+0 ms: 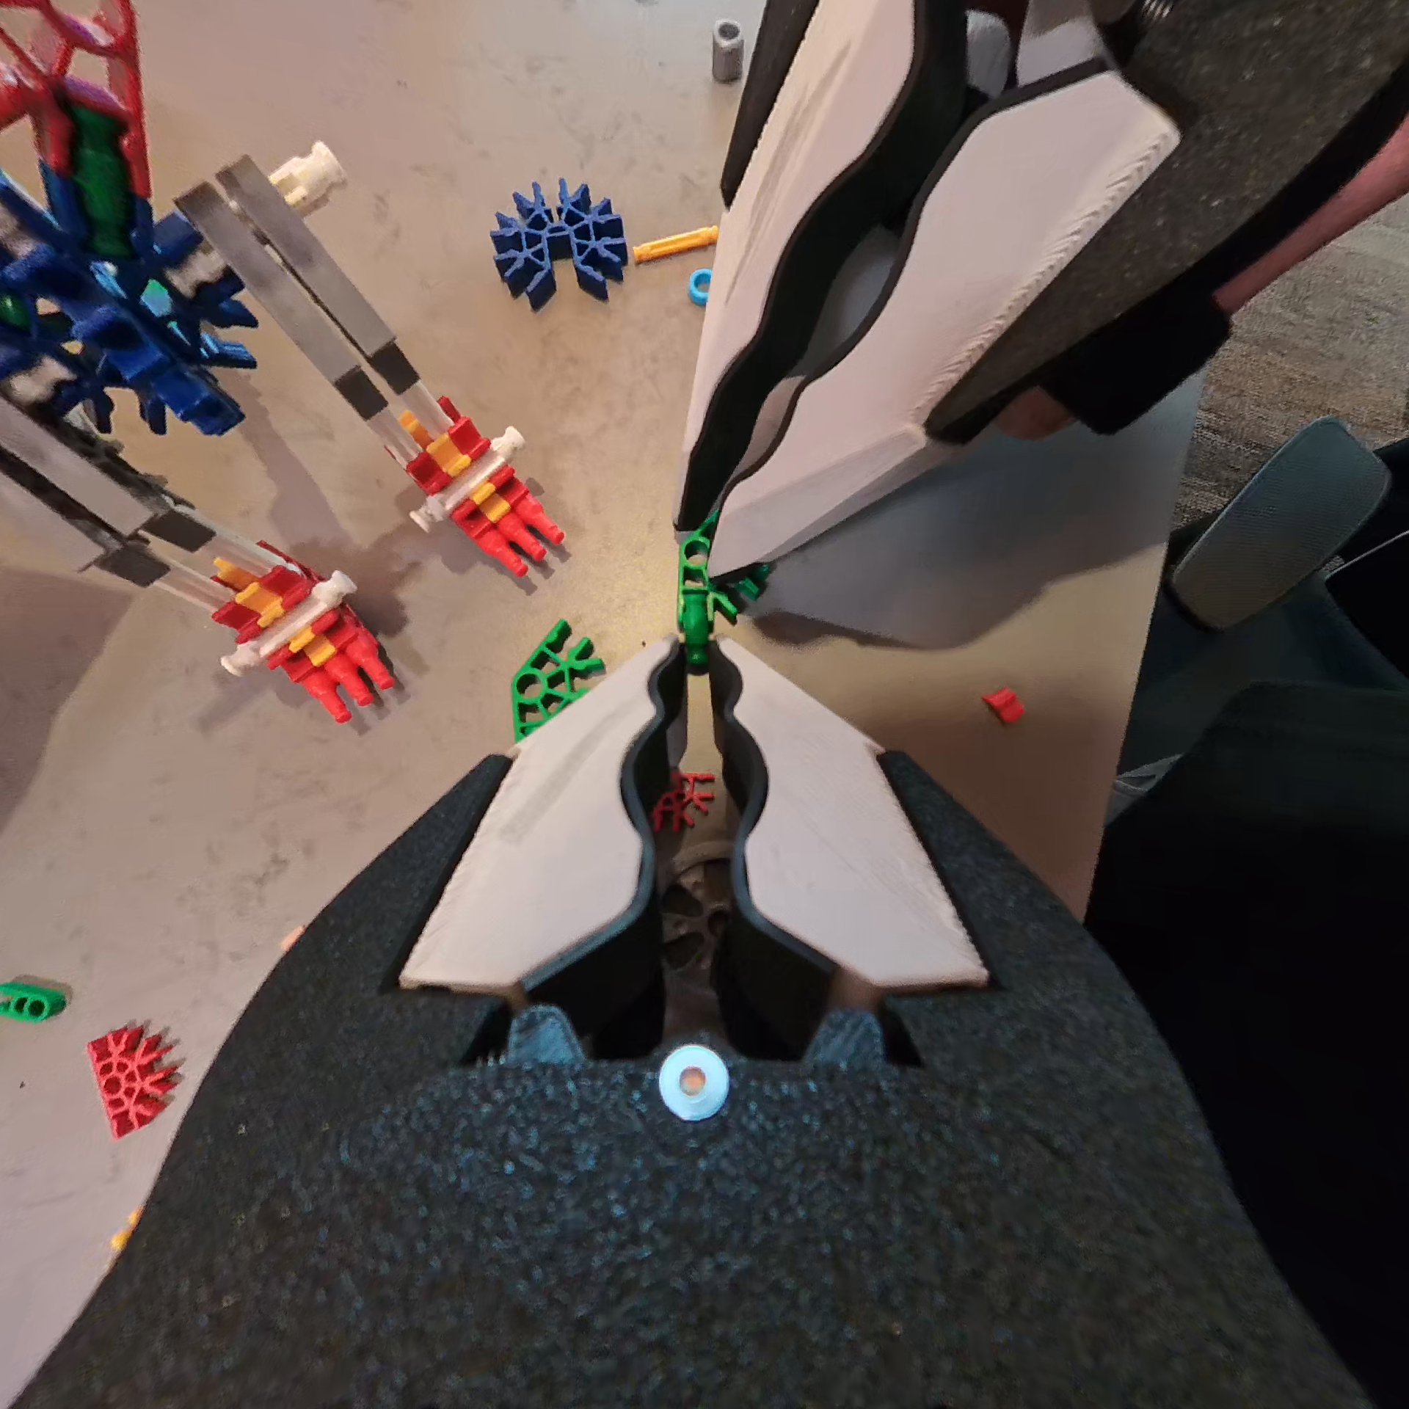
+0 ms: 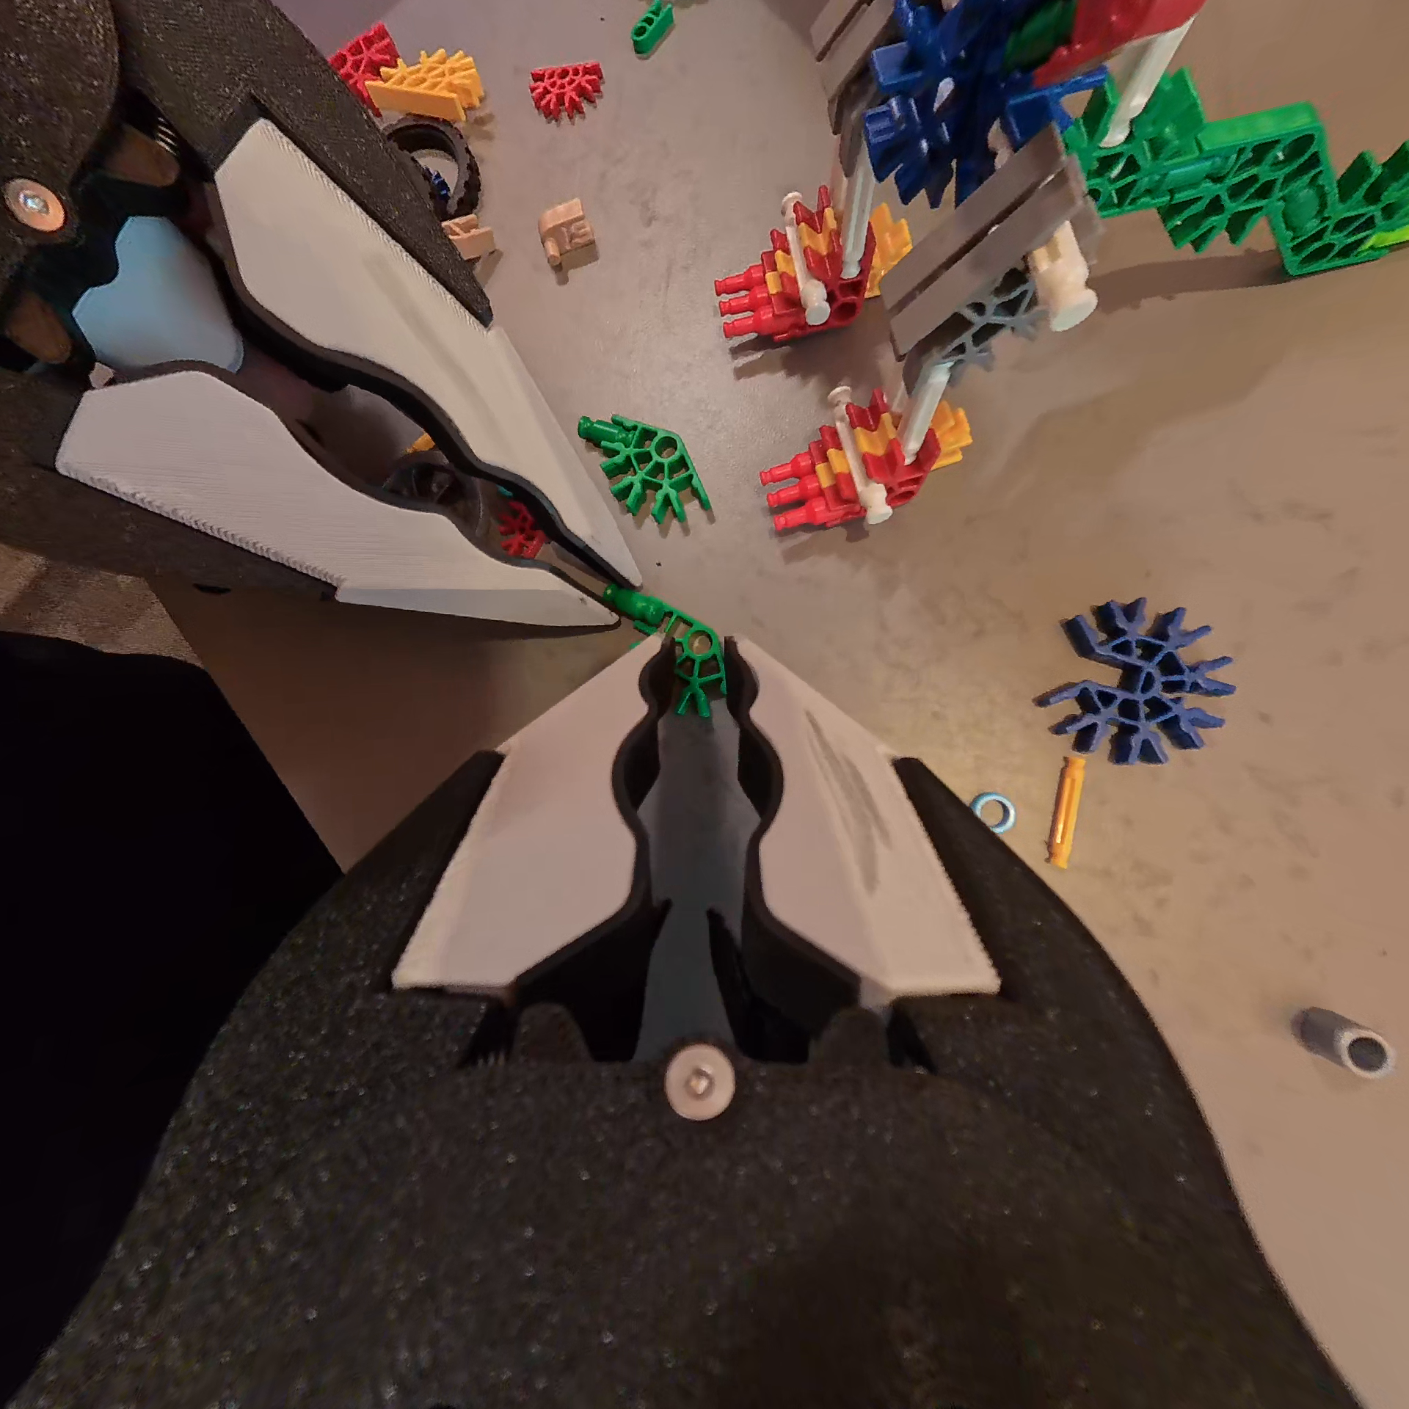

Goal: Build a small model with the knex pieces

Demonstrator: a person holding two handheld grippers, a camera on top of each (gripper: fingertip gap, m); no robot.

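Grainy matt black plastic gripper (image 1: 695, 648) bodies carry ridged white printed fingers (image 1: 564, 823); the mottled beige bench (image 1: 229, 839) looks smooth, matt.

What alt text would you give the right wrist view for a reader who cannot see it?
The right gripper is shut on a green connector, while the left gripper, coming in from the left, pinches a short green rod at that connector. On the table beyond lie a loose green connector, a blue connector and a multicoloured model.

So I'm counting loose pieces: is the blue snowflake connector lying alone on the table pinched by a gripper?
No, the blue snowflake connector lies free on the table, away from both grippers.
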